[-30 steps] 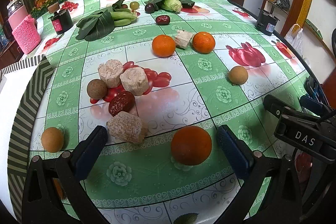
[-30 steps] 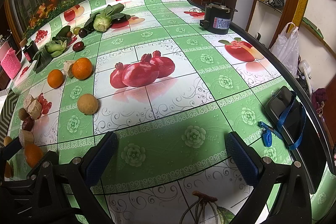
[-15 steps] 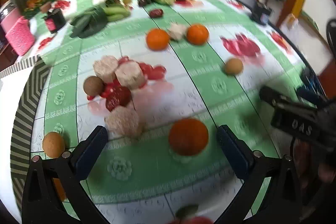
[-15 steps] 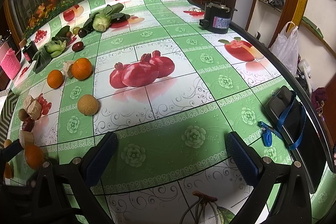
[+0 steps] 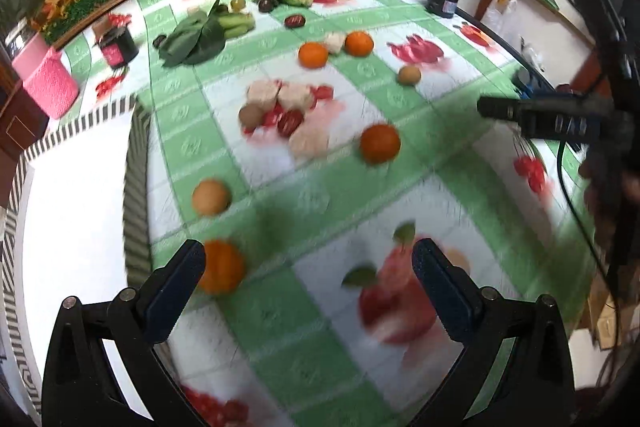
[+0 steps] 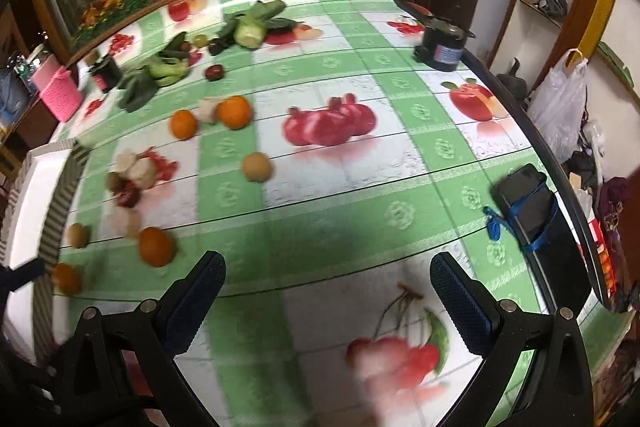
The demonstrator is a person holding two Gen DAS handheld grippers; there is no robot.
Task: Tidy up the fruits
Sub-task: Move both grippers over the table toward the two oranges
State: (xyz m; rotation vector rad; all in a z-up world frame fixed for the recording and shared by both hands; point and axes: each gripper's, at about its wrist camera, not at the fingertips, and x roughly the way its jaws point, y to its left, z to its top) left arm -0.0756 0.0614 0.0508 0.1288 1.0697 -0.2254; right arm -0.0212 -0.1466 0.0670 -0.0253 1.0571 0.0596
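A glossy green-and-white checked cloth (image 5: 280, 307) printed with fruit covered the table. Left gripper (image 5: 308, 267) stood wide and empty, its blue ribbed pads (image 5: 440, 291) above the cloth; a smooth round orange (image 5: 222, 267) lay just beside its left pad, a tan round fruit (image 5: 211, 197) beyond. Right gripper (image 6: 326, 291) was likewise wide and empty, another orange (image 6: 157, 247) lying ahead to its left, apart from the fingers. Rough beige blocks (image 5: 280, 95) clustered farther off
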